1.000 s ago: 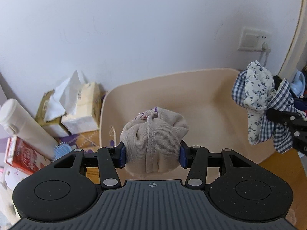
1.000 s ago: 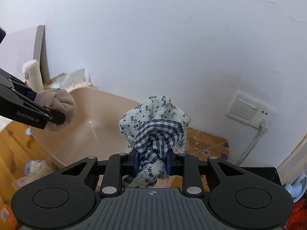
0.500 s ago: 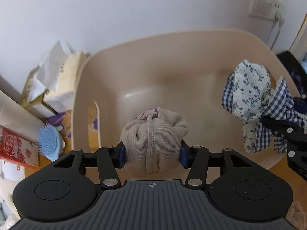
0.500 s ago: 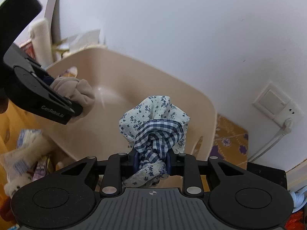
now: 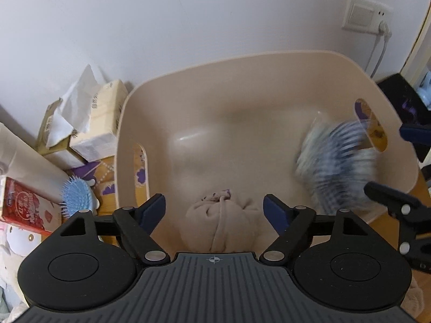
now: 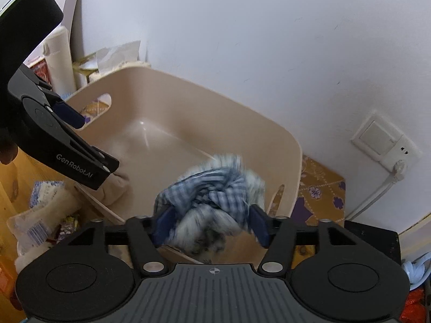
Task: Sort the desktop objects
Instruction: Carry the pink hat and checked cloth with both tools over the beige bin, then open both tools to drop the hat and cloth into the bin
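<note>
A white wall (image 5: 188, 21) backs a wooden table (image 6: 10, 177), with a socket (image 5: 363, 16) and its plugged cable off to the right. Against the wall stands a beige tub (image 5: 242, 102) with a slot handle in each end wall.

The left claw (image 5: 214, 210) hangs over the tub's near edge. Its jaws have just been opening and now stand wide, the blue pads clear of the beige bundle (image 5: 221, 223) between them. That bundle is a knotted roll of soft ribbed cloth with a small patterned scrap at the knot. Its lower part is cut off by the claw's body, so whether it rests on the tub floor cannot be told.

The right claw (image 6: 210, 223) sits over the tub's right end. Its jaws have also just been opening, and the checked bundle (image 6: 212, 202) lies between the pads: blue-and-white check cloth knotted with a pale flowered fabric. It is smeared by motion blur in both views, so its outline is unclear and contact with the pads is hard to judge; it seems released.

Left of the tub are a tissue pack (image 5: 94, 123), a white bottle (image 6: 60, 59), a red box (image 5: 24, 207) and a blue hairbrush (image 5: 76, 196), all partly cut off or overlapping.
</note>
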Demonstrator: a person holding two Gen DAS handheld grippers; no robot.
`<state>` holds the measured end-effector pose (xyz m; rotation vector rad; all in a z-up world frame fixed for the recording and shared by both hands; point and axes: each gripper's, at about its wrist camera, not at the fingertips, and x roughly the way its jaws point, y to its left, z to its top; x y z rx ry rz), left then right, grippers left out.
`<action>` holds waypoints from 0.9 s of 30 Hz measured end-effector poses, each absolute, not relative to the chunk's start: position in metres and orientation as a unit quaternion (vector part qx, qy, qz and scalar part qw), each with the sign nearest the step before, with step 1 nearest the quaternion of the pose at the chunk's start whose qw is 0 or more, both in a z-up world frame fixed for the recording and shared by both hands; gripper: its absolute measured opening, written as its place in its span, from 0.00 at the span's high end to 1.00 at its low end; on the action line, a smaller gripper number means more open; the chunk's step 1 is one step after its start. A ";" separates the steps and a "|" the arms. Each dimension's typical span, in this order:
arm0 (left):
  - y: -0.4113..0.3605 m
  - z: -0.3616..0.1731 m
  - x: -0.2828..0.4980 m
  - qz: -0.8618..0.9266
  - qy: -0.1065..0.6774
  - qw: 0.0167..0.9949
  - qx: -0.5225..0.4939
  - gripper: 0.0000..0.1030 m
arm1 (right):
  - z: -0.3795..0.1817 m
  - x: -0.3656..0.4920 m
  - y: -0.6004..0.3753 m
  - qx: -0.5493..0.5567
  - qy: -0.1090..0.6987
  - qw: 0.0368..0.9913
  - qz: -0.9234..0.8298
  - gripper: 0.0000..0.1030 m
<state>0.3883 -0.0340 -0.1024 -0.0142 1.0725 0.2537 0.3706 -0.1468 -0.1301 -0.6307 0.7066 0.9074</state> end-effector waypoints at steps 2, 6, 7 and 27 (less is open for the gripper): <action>-0.035 -0.096 0.384 0.119 0.503 0.856 -0.006 0.20 | -0.123 0.368 -0.151 -0.285 0.323 0.800 0.417 0.22; -0.035 -0.080 0.371 0.115 0.489 0.865 -0.005 0.19 | -0.106 0.360 -0.166 -0.267 0.312 0.817 0.405 0.10; -0.036 -0.076 0.368 0.115 0.485 0.867 -0.006 0.19 | -0.103 0.358 -0.169 -0.263 0.311 0.819 0.404 0.07; -0.050 -0.035 0.282 0.083 0.468 0.879 -0.034 0.16 | -0.071 0.298 -0.228 -0.280 0.309 0.826 0.379 0.00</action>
